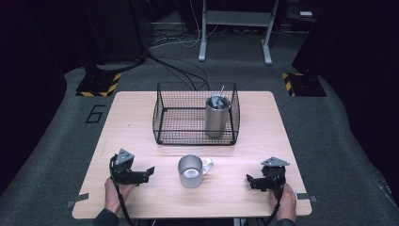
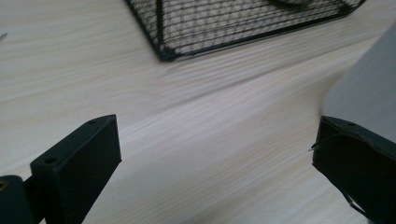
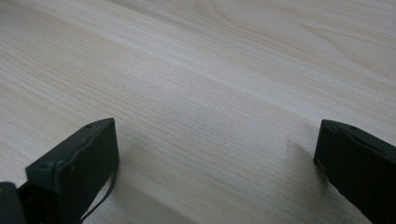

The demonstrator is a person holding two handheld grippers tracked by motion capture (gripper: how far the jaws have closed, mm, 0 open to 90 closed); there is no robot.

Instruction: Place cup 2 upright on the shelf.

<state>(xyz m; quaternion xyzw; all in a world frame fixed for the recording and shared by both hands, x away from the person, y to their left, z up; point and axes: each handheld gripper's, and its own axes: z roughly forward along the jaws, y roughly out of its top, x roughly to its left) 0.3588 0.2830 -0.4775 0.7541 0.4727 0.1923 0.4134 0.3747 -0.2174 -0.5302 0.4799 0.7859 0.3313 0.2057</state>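
Observation:
A metal mug with a handle on its right stands at the front middle of the wooden table. Behind it is a black wire basket holding a tall steel tumbler with a straw. My left gripper rests near the front left, open, pointing right toward the mug. In the left gripper view the jaws are wide apart, with the mug's grey side at the right and the basket's corner ahead. My right gripper sits front right, open over bare wood.
The table's front edge is just behind both hands. Beyond the table lie grey carpet, cables, a metal stand's legs and black bases with yellow hazard stripes.

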